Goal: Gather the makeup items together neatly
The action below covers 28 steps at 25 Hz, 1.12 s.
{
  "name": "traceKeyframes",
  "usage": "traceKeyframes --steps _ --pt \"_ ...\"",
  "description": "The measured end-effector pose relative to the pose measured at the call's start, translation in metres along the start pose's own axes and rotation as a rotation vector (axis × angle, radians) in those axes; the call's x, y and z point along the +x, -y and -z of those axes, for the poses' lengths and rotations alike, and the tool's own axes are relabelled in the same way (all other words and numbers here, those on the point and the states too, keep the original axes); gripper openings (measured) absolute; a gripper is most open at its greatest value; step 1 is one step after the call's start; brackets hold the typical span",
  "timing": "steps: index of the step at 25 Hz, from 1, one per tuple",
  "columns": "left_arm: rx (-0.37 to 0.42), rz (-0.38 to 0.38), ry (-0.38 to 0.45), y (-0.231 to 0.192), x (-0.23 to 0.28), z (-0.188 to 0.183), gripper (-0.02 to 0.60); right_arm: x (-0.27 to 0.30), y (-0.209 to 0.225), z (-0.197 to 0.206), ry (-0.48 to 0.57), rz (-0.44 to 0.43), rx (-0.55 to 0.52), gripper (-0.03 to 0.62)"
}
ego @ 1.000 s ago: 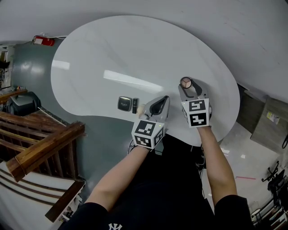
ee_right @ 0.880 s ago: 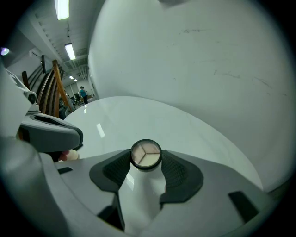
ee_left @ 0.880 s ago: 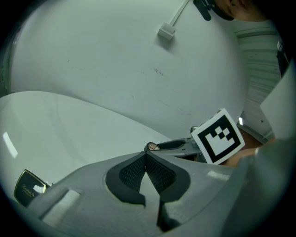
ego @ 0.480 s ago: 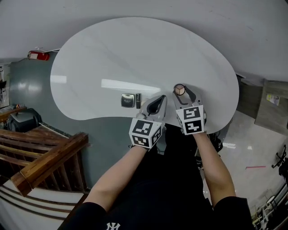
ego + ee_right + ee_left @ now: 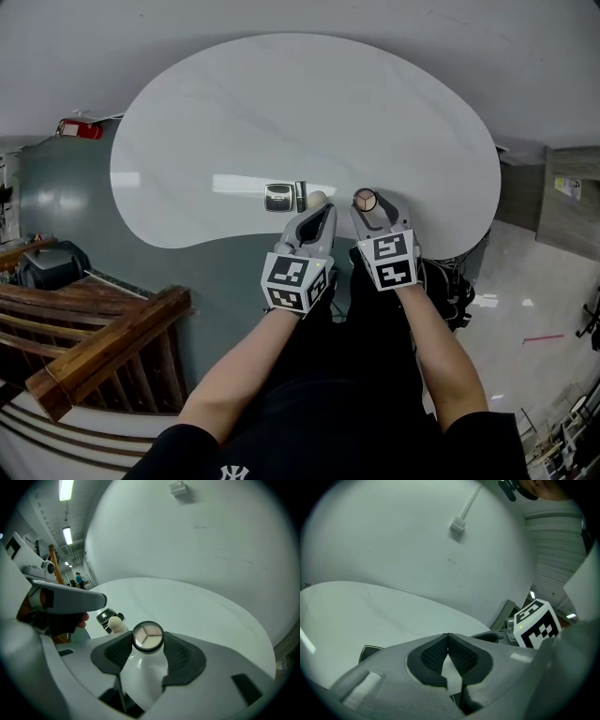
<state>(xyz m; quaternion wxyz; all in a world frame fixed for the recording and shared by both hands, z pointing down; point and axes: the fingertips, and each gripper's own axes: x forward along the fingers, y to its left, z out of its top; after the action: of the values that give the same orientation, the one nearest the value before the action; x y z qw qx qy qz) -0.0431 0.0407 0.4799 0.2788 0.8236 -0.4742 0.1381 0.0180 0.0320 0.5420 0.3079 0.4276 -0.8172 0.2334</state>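
White and kidney-shaped, the surface (image 5: 281,112) carries four makeup items along its near edge, low in the centre of the head view. A round compact (image 5: 365,200) with a black rim and three pale shades under a clear lid sits gripped between the pads of the right tongs (image 5: 367,206). The right gripper view shows the compact (image 5: 148,637) pinched from both sides at the tips of those tongs (image 5: 148,641).

Just to its left in the head view lies a cream egg-shaped sponge (image 5: 317,199), then a slim dark stick (image 5: 300,196), then a square dark compact (image 5: 279,197), the three close together in a row. The sponge (image 5: 116,624) and square compact (image 5: 105,616) also appear at centre left of the right gripper view.

Directly below the sponge in the head view, the left tongs (image 5: 317,214) are closed, tips meeting with nothing between them, as the left gripper view confirms (image 5: 448,637). Whether they touch the sponge cannot be made out.

Both forearms reach up from the bottom of the frame. A wooden railing (image 5: 103,347) fills the lower left corner.
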Motion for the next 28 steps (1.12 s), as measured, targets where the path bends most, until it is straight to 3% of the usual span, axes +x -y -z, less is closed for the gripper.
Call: traceKeyframes --steps 9,28 --pt "0.007 0.011 -0.005 -0.008 -0.022 0.013 0.009 0.006 -0.027 0.011 -0.004 0.008 -0.009 0.215" --pt "-0.003 0.018 -0.023 -0.031 -0.021 0.030 0.009 0.039 -0.037 0.018 -0.005 0.027 -0.027 0.216"
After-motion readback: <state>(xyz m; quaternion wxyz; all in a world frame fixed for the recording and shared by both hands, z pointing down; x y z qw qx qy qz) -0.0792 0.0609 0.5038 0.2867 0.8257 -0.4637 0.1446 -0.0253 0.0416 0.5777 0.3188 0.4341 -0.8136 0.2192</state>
